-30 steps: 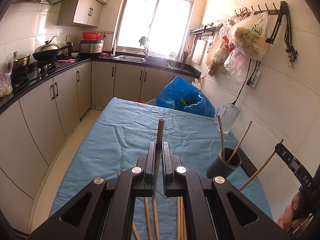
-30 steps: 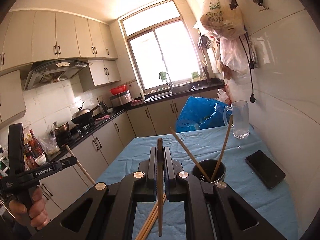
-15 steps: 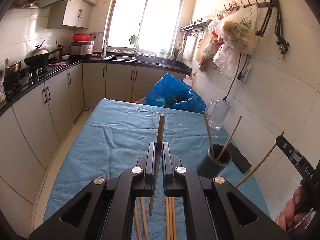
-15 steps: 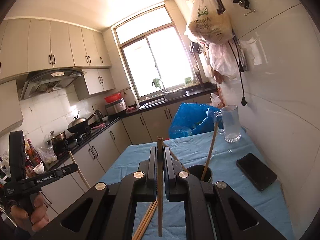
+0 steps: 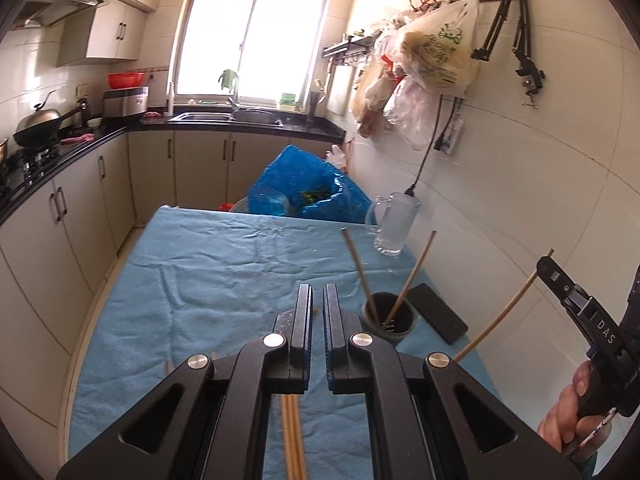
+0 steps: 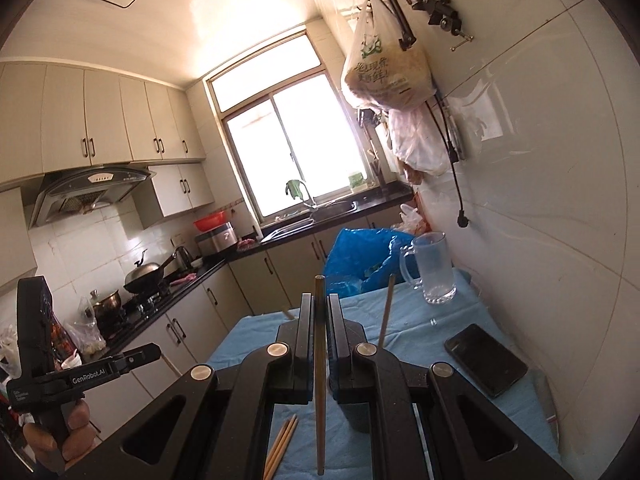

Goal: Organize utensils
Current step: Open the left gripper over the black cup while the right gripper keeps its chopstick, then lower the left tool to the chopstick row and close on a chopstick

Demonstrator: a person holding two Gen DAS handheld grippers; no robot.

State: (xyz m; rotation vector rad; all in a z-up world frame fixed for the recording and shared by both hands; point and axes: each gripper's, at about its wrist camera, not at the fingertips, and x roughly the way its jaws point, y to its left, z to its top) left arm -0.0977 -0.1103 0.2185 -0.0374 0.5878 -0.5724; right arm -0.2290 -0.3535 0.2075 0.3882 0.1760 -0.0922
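The left gripper [image 5: 317,300] is parted slightly, empty, above loose chopsticks [image 5: 293,436] on the blue cloth [image 5: 208,276]. One chopstick [image 6: 319,376] is clamped upright in the right gripper [image 6: 319,312], near the dark holder [image 5: 388,318].

Pretty clearly a home kitchen: cream cabinets [image 5: 80,208] under a black countertop [image 5: 240,126], a wok [image 5: 38,126] on the gas stove, a range hood [image 6: 90,196], a sink [image 5: 256,116] below the window [image 5: 256,40], and plastic bags [image 5: 436,56] on wall hooks.
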